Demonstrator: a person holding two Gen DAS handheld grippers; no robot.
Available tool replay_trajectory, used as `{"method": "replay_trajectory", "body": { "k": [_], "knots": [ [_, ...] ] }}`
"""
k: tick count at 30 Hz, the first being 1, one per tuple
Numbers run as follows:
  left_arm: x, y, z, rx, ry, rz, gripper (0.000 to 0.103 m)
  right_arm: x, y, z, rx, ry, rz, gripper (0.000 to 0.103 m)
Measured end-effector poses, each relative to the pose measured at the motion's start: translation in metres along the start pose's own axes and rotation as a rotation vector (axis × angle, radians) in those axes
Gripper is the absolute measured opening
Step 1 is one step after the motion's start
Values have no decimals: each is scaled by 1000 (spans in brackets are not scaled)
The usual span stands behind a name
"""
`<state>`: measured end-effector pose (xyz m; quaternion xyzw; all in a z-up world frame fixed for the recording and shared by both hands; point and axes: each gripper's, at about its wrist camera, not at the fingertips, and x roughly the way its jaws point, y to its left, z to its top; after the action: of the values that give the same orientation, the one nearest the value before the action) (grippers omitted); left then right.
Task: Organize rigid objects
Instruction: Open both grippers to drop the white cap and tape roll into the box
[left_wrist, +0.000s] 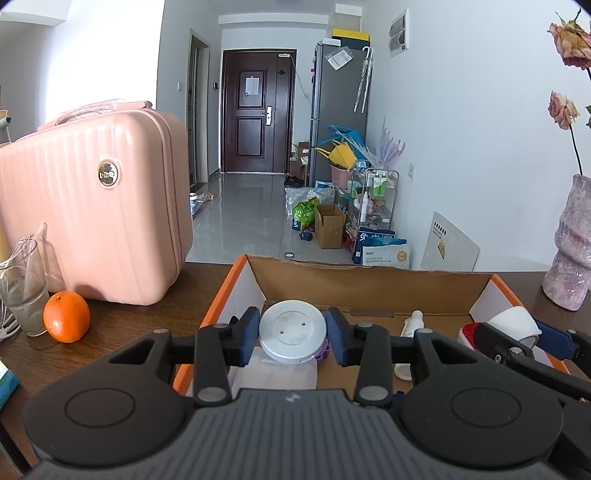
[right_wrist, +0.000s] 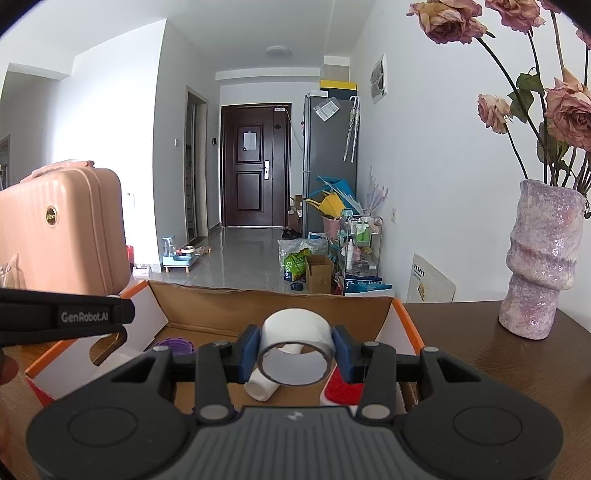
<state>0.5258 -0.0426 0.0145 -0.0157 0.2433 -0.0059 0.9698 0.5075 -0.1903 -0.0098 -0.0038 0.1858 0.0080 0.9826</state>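
Note:
My left gripper is shut on a round silver tin, held over the left part of an open cardboard box with orange edges. My right gripper is shut on a white roll of tape, held over the same box. That roll also shows at the right in the left wrist view. Inside the box lie a purple ribbed piece, a white tube, a red pad and a small white bottle.
A pink hard case stands on the dark wooden table left of the box. An orange and a glass sit in front of it. A pink-purple vase with dried roses stands right of the box.

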Motion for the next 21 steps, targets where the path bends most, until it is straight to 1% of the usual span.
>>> {"method": "replay_trajectory", "body": {
  "k": [3, 5, 7, 8, 9, 10, 11, 12, 13, 15, 17, 21],
  "knots": [
    [1, 1, 0, -3, 3, -2, 41, 2, 0, 0, -4, 8, -3, 42],
    [3, 2, 0, -10, 14, -14, 43, 2, 0, -1, -14, 29, -4, 43],
    [4, 4, 0, -13, 9, 0, 51, 2, 1, -1, -9, 52, -12, 54],
    [4, 4, 0, -13, 9, 5, 55, 1, 1, -1, -7, 51, -18, 64],
    [4, 5, 0, -20, 11, 11, 73, 0, 1, -1, -9, 46, -26, 75],
    [3, 6, 0, -28, 7, 28, 91, -1, 1, -1, -10, 39, -37, 80],
    [2, 6, -1, -30, -9, 52, 95, -2, 1, 0, -7, 34, -45, 86],
    [0, 7, 0, -26, -22, 74, 98, -3, 0, 0, -2, 32, -50, 88],
    [-1, 7, 0, -28, -23, 80, 103, -3, 0, 0, 2, 33, -52, 89],
    [-2, 10, 1, -44, -25, 83, 103, -3, -2, 0, 11, 35, -61, 99],
    [-2, 12, 2, -46, -23, 87, 103, -4, -2, 1, 12, 30, -69, 103],
    [-3, 13, 1, -49, -23, 95, 103, -5, -2, 3, 9, 32, -56, 103]
  ]
}}
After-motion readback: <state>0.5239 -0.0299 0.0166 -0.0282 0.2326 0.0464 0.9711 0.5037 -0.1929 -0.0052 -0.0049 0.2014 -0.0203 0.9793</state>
